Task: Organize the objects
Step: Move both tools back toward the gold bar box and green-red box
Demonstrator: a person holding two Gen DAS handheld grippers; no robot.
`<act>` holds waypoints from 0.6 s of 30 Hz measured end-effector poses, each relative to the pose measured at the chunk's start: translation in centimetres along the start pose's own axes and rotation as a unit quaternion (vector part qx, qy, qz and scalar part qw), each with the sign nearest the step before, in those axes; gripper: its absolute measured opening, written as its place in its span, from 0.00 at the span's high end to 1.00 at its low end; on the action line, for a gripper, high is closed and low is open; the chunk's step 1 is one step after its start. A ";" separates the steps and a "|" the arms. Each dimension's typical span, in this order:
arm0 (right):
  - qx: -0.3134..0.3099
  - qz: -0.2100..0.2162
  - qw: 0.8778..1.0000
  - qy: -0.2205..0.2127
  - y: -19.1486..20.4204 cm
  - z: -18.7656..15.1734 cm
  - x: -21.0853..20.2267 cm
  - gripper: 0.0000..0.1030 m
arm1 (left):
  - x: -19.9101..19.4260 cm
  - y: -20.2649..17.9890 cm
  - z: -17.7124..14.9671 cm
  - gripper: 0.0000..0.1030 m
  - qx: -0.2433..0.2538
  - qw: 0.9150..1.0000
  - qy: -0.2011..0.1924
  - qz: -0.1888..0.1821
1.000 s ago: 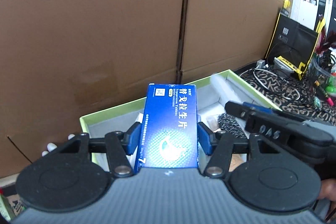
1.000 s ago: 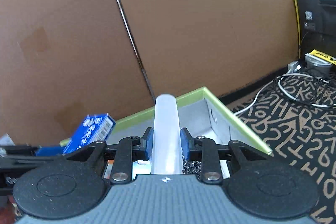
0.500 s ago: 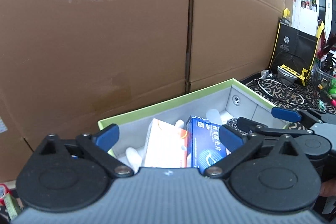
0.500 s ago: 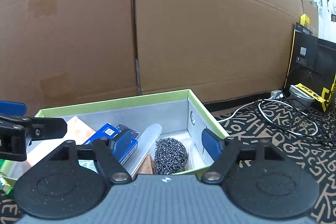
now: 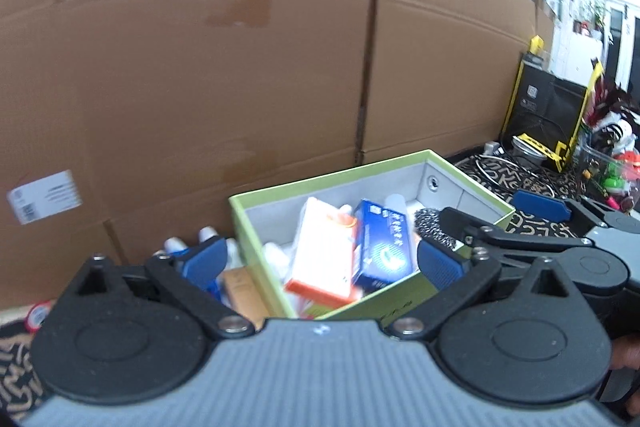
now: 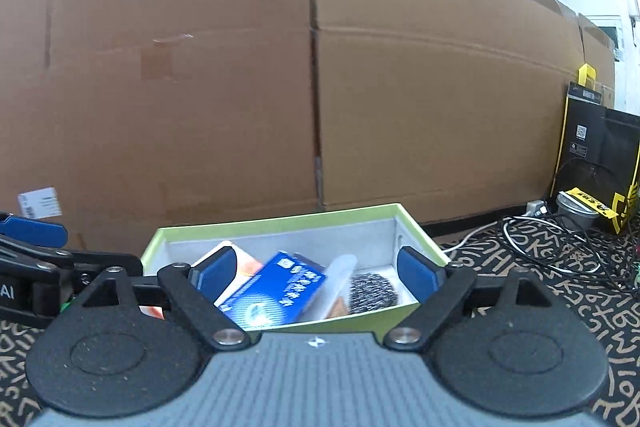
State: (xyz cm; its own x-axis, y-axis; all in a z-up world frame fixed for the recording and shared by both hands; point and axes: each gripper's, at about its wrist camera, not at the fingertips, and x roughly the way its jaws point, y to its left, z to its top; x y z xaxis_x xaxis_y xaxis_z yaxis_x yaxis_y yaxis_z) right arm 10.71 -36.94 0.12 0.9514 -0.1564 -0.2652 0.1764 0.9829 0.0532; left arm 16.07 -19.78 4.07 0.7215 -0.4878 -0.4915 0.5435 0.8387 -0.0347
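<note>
Two handheld grippers hang in front of a green-rimmed box on a patterned floor mat, against tall brown cardboard. The left gripper has its jaws spread wide and empty; the right gripper has its jaws opening, nothing pinched between them. Inside the box a blue medicine carton leans on an orange-and-white carton, beside a clear plastic tube and a steel scouring ball. The cartons look light, stiff and crushable, best gripped across their narrow sides; the tube looks slippery
</note>
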 end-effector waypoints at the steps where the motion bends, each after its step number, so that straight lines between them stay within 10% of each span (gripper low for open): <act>1: 0.000 0.003 1.000 -0.001 0.3 -0.1 -0.2 0.11 | -0.7 0.5 -0.4 0.00 -0.005 1.000 -0.003 0.007; 18: -0.055 0.139 0.986 0.069 11.3 -6.0 -1.7 0.11 | -6.3 13.3 -10.4 0.00 -0.120 0.983 0.067 0.120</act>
State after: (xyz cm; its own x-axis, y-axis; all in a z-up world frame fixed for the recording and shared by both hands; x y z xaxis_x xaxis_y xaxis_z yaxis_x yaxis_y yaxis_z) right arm 9.57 -24.99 -4.65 0.9140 0.1288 -0.3847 -0.1229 0.9916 0.0400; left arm 14.33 -3.00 -2.40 0.7448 -0.2468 -0.6200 0.2368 0.9664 -0.1002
